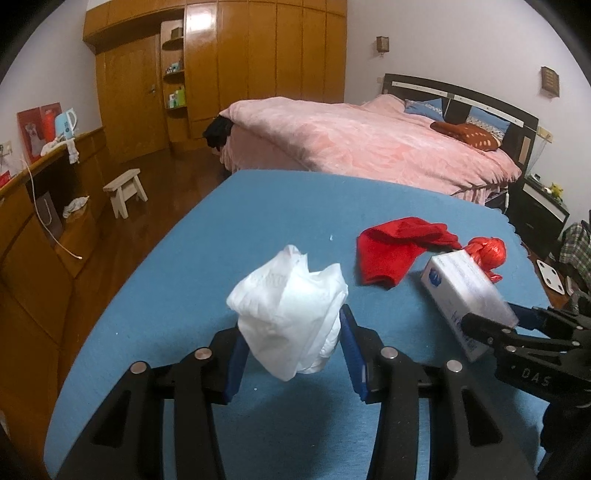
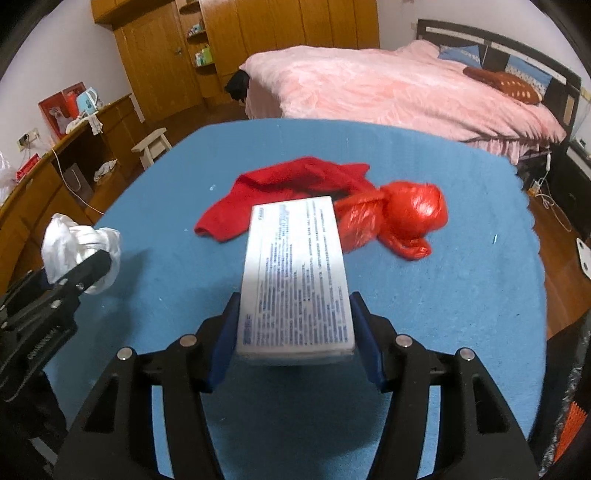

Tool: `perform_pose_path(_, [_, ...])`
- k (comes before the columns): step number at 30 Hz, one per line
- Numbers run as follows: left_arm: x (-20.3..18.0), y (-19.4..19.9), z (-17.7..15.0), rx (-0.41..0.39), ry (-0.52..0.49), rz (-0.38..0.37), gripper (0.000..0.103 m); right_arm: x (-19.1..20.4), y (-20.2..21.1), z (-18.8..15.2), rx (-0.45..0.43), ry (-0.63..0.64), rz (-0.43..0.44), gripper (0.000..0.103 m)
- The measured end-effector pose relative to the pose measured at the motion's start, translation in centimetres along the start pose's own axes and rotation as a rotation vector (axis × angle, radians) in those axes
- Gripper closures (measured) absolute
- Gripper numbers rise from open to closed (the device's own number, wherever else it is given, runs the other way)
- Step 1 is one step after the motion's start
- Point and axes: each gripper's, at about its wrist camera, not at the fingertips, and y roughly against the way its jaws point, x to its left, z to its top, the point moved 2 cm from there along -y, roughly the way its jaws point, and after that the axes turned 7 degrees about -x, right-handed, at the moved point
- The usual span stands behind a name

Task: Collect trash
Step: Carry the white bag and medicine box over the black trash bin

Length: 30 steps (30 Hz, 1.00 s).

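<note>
A bedroom with pale walls (image 1: 424, 22). A tall wooden wardrobe (image 1: 258, 48) fills the upper left of the frame, open shelves set into it. Right of it stands a bed (image 1: 351, 147) under a pink quilt (dark headboard behind). On the dark wood floor (image 1: 173, 177) at left sits a small pale stool (image 1: 125, 190), beside a low wooden cabinet (image 1: 44, 221). The blue-covered worktop (image 1: 184, 258) fills the foreground.

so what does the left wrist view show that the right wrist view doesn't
Only the left wrist view shows the front face of the white crumpled plastic bag between the left gripper pads, and the box's blue-logo end. Only the right wrist view shows the printed top of the white rectangular cardboard box in the right gripper. Both show the red cloth, the knotted red plastic bag and the blue tablecloth.
</note>
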Motion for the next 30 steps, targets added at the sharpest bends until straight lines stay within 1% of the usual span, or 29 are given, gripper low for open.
perform_pose_path(2, [0.1,-0.2,-0.1,0.002,-0.002,0.004,0.057,0.0,-0.5,0.0,-0.002,-0.005,-0.012,0.036])
perform_pose_path(4, [0.3,-0.3,-0.2,0.005,-0.002,0.007,0.057,0.0,-0.8,-0.1,-0.003,-0.006,-0.021,0.030])
perform_pose_path(5, [0.3,-0.4,-0.3,0.007,0.000,0.007,0.057,0.1,-1.1,-0.1,-0.001,-0.004,-0.027,0.029])
perform_pose_path(9, [0.4,-0.6,-0.6,0.016,0.005,0.009,0.057,0.3,-2.1,-0.4,0.018,0.004,-0.046,0.028])
perform_pose_path(10, [0.5,-0.6,-0.6,0.017,0.006,0.010,0.057,0.3,-2.1,-0.4,0.017,0.009,-0.050,0.029])
perform_pose_path(11, [0.5,-0.5,-0.7,0.019,0.008,0.010,0.057,0.4,-2.0,-0.4,0.015,0.013,-0.050,0.036])
perform_pose_path(12, [0.5,-0.5,-0.7,0.020,0.009,0.010,0.057,0.5,-2.0,-0.4,0.013,0.018,-0.050,0.047])
perform_pose_path(15, [0.4,-0.3,-0.7,0.019,0.006,0.008,0.057,0.3,-1.4,-0.2,0.008,0.016,-0.031,0.048])
perform_pose_path(20, [-0.1,0.4,-0.3,0.008,-0.003,0.002,0.057,-0.1,1.4,0.6,-0.045,0.011,-0.015,0.048])
perform_pose_path(30, [-3.4,4.1,0.3,-0.030,-0.016,-0.046,0.057,-2.1,8.1,0.7,-0.104,-0.018,-0.012,0.048])
